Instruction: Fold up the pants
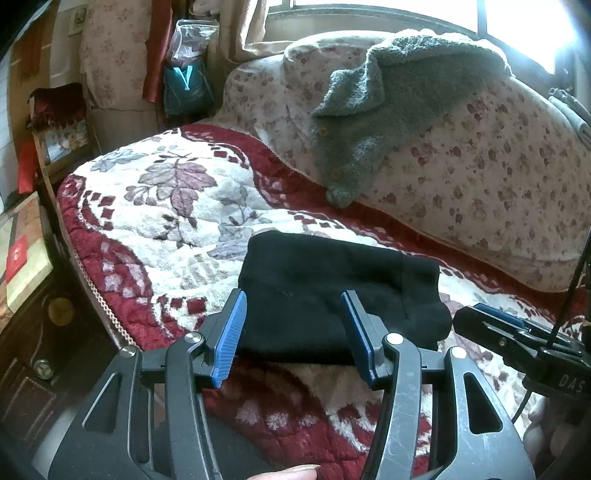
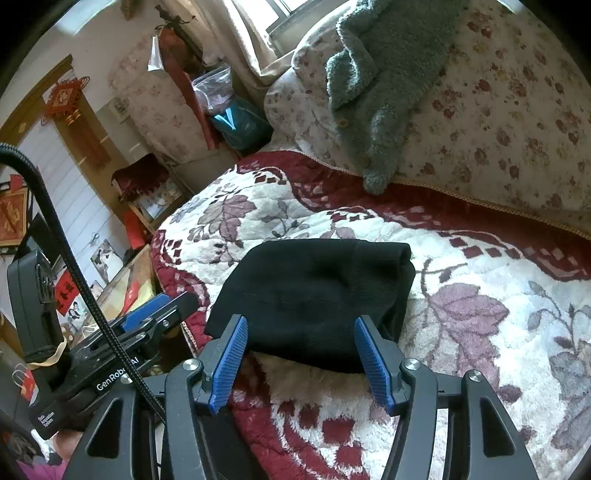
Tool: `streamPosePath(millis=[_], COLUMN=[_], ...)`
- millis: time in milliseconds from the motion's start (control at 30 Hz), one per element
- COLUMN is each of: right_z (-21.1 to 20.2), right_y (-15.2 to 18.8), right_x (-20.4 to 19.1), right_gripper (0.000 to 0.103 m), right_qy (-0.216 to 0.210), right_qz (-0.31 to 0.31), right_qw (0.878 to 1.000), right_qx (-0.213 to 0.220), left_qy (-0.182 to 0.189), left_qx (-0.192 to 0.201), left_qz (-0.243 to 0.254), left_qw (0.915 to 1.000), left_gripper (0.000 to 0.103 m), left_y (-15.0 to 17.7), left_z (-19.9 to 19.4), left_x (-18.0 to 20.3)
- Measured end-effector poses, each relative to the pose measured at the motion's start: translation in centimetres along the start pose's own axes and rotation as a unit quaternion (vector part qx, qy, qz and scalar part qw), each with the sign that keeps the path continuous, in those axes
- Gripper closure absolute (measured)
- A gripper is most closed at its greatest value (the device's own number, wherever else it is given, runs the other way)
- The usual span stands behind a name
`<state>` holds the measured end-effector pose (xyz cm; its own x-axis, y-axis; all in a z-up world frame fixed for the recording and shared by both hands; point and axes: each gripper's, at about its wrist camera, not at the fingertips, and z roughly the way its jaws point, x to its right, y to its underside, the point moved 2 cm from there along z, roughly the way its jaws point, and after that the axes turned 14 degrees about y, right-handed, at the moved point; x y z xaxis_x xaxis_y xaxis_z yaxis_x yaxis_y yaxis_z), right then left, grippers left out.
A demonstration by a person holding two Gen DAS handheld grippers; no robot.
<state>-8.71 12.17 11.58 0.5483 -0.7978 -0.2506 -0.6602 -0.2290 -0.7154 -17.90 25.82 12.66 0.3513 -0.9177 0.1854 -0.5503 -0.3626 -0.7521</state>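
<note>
The pants (image 1: 332, 295) are black and lie folded into a compact bundle on the bed (image 1: 155, 206), on its red and white flowered blanket, near the front edge. In the right wrist view the pants (image 2: 310, 291) show a rounded fold at the far side and a thicker stack of layers at the right end.

The left gripper (image 1: 293, 338) is just in front of the pants. Its blue fingers (image 1: 231, 339) stand wide apart and hold nothing; the near edge of the bundle shows between them, but I cannot tell if the tips touch the cloth. The same gripper (image 2: 159, 314) appears in the right wrist view at the left of the pants, over the edge of the bed.

The right gripper (image 2: 301, 360) is also at the near edge of the pants, with its fingers (image 2: 375, 363) spread wide and empty, one on each side of the bundle's front part. In the left wrist view this gripper (image 1: 491, 325) is seen from the side, just beside the right end of the pants.

Behind the pants, well apart, a grey fleecy jacket (image 1: 369, 107) with buttons lies over a big flowered pillow (image 1: 480, 177) at the back of the bed. A window (image 1: 517, 26) is above it, very bright
</note>
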Motion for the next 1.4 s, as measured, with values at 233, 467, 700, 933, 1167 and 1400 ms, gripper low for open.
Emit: streamPosePath(millis=[233,467,700,933,1167,1400], right_z=[-0.1,0.1,0.4,0.6,0.9,0.9], right_y=[0.2,0.4,0.3,0.4,0.6,0.9], right_x=[0.2,0.1,-0.1,-0.3,-0.4,-0.1], right_gripper=[0.045,0.045,0.045,0.045,0.045,0.045], right_qy=[0.000,-0.001,-0.001,-0.002,-0.003,-0.009], right_qz=[0.005,0.004,0.004,0.003,0.002,0.002], right_qw=[1.000,1.000,1.000,1.000,1.000,1.000], right_qx=[0.000,-0.003,-0.006,-0.008,-0.012,-0.014], left_qy=[-0.003,-0.004,-0.008,-0.011,-0.010,-0.017], left_qx=[0.000,0.001,0.001,0.002,0.000,0.018], left_qz=[-0.001,-0.002,-0.010,-0.013,-0.011,-0.002], left_qw=[1.0000,1.0000,0.9999,0.9999,0.9999,0.9997], left_gripper=[0.051,0.051,0.051,0.051,0.051,0.051], left_y=[0.2,0.2,0.2,0.2,0.2,0.3], left_z=[-0.2,-0.3,-0.1,-0.2,-0.1,-0.6], left_x=[0.1,0.0,-0.6,-0.9,-0.9,-0.6])
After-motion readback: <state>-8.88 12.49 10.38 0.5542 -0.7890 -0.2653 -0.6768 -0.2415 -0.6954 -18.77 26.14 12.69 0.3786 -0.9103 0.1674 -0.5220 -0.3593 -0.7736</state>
